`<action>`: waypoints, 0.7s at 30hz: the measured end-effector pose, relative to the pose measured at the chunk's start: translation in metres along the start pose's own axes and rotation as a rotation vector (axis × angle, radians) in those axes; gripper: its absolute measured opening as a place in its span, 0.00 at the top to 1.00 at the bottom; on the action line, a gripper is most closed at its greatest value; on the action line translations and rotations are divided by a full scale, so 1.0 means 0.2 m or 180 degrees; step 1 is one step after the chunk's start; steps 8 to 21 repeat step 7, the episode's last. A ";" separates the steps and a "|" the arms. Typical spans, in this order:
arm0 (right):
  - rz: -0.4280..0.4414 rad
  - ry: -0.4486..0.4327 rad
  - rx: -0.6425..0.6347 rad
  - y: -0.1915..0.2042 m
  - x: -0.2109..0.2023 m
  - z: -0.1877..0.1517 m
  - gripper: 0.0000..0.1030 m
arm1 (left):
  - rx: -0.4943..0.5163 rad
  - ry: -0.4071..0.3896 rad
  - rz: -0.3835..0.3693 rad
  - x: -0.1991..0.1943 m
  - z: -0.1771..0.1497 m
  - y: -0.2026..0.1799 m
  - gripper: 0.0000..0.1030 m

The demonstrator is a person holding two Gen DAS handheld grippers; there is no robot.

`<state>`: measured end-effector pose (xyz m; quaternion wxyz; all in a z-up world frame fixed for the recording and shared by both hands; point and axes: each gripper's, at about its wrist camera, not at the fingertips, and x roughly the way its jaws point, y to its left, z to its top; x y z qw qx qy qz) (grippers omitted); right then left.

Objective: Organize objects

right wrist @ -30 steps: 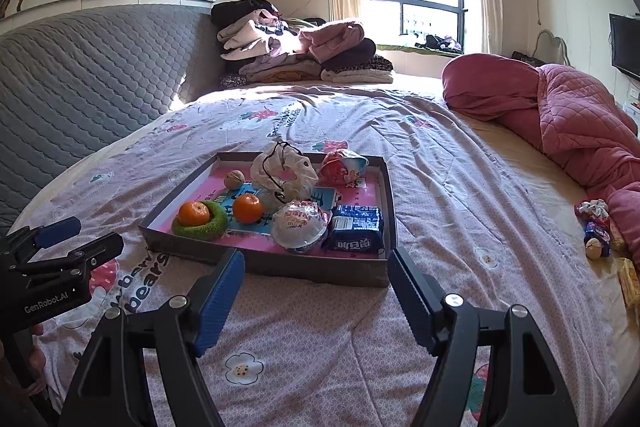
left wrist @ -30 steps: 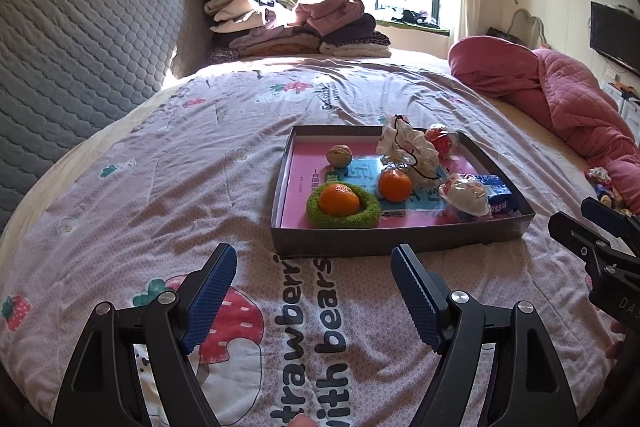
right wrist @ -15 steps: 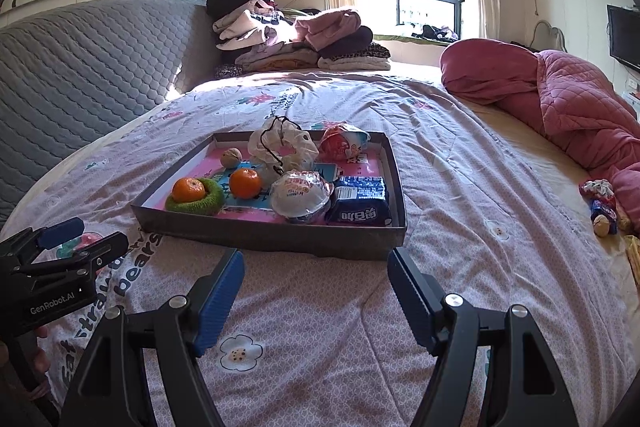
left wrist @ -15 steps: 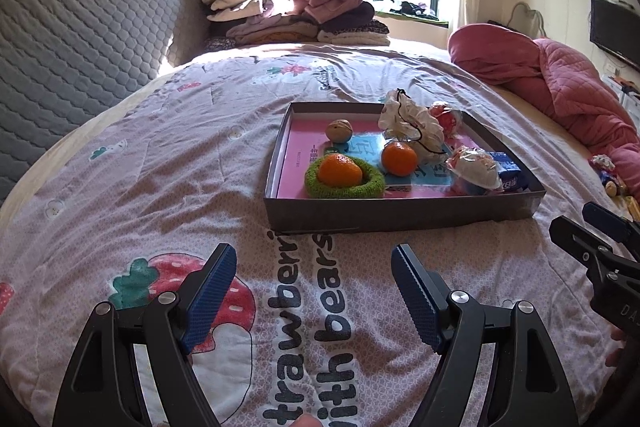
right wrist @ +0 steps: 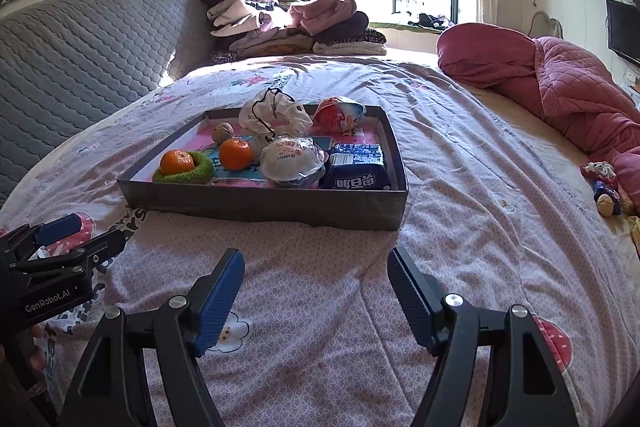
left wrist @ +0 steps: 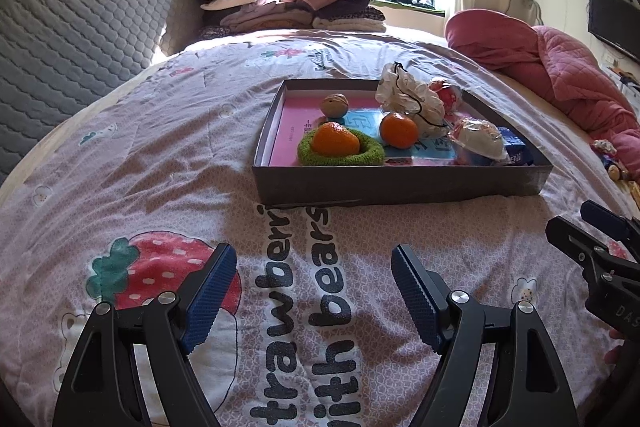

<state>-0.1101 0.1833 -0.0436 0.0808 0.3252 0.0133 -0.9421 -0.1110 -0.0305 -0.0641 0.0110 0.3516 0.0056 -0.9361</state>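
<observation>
Both grippers closer to tray vs 0.5 s ago; tray sits bigger and lower in both views. Contents unchanged.

L gripper (left wrist: pixel 313 269): fingers wide apart, nothing between, hovering over bedspread (left wrist: pixel 120 155) short of tray's near wall. R gripper (right wrist: pixel 316 267): same, fingers apart, empty, also short of near wall, toward tray's right half.

Tray (left wrist: pixel 396 181) = shallow dark box on bedspread, mid-bed. Inside:
- near-left corner: green knit ring (left wrist: pixel 340 151) w/ orange (left wrist: pixel 334 139) in it
- 2nd orange (left wrist: pixel 399 129) just right of ring, loose on tray floor
- walnut (left wrist: pixel 335 105) behind ring, toward far wall
- white drawstring bag (left wrist: pixel 408 95) at far wall, centre
- red/white snack pack (right wrist: pixel 338 115) far-right corner
- round wrapped pack (right wrist: pixel 292 157) near wall, right of centre
- blue packet (right wrist: pixel 356 167) near-right corner, touching round pack

Pink quilt (right wrist: pixel 560 83) heaped at bed's right edge, well apart from tray.
</observation>
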 end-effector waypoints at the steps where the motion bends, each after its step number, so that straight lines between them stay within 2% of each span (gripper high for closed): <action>1: 0.0005 0.0005 -0.0004 0.00 0.00 0.00 0.29 | 0.0004 0.0007 0.0014 0.01 0.00 0.00 0.22; 21: -0.0004 0.0060 -0.0034 0.01 0.03 -0.02 0.29 | 0.0012 0.0026 0.0056 0.03 -0.02 0.00 0.22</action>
